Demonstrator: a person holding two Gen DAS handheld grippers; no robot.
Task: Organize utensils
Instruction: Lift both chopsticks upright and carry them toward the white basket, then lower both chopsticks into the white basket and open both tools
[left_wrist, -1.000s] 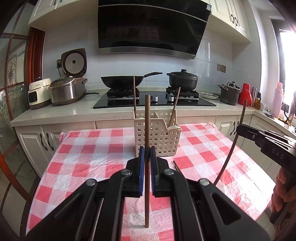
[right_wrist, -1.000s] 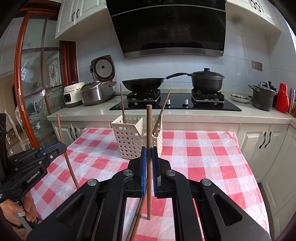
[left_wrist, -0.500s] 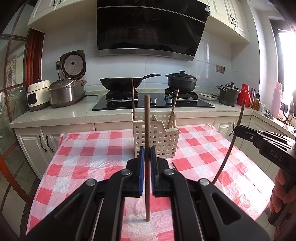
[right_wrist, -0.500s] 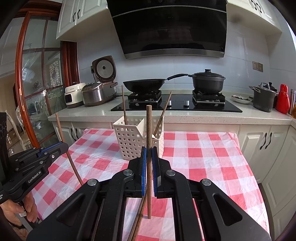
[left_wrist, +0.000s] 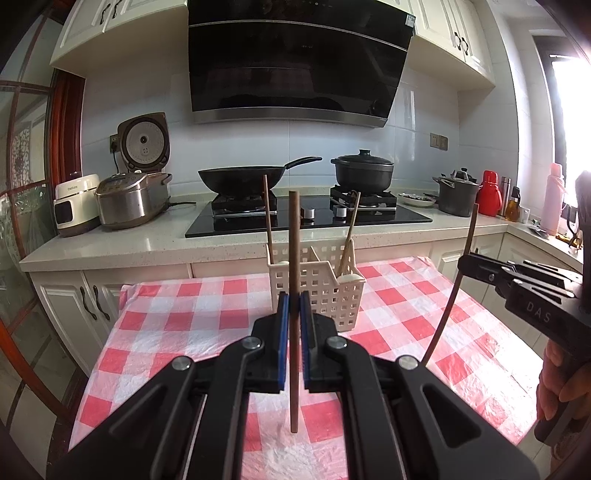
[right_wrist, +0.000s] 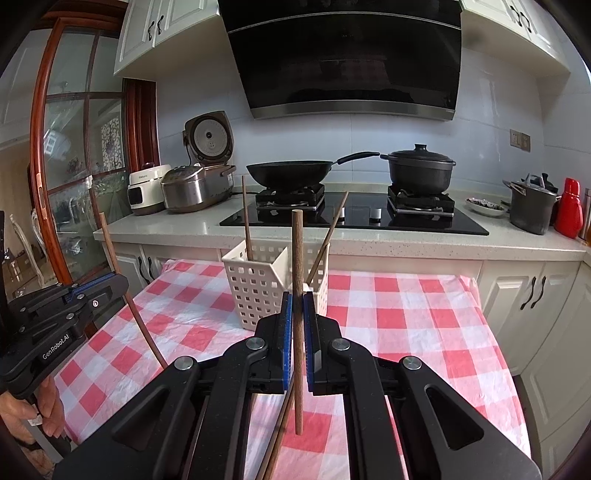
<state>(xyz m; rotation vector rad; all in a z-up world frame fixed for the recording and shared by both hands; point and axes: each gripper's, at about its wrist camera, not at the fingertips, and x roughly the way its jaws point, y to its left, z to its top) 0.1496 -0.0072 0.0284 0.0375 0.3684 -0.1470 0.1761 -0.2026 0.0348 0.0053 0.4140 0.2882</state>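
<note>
a brown chopstick (left_wrist: 294, 258) stands upright, pinched between the blue pads of the left gripper (left_wrist: 294, 314), its lower end above the checked cloth (left_wrist: 177, 325). a second, darker chopstick (right_wrist: 297, 266) is held the same way, upright, in the right gripper (right_wrist: 297, 314), whose pads press on it from both sides. in the right wrist view another stick (right_wrist: 277, 435) lies slanted on the cloth just below that gripper.

beyond both grippers a white perforated basket (left_wrist: 314, 284) sits on the cloth near the far edge of the table. a chopstick (left_wrist: 267, 214) leans in its left compartment and another (left_wrist: 350, 236) in its right, beside something pale and rounded at the rim; what it is cannot be told.

behind the table runs a counter (left_wrist: 110, 243) with a black hob (left_wrist: 306, 221), a wok (left_wrist: 243, 179) and a lidded pot (left_wrist: 362, 173) on it. two rice cookers (left_wrist: 133, 199) stand to the left, a grey pot (left_wrist: 457, 197) and red flask (left_wrist: 490, 192) to the right.
</note>
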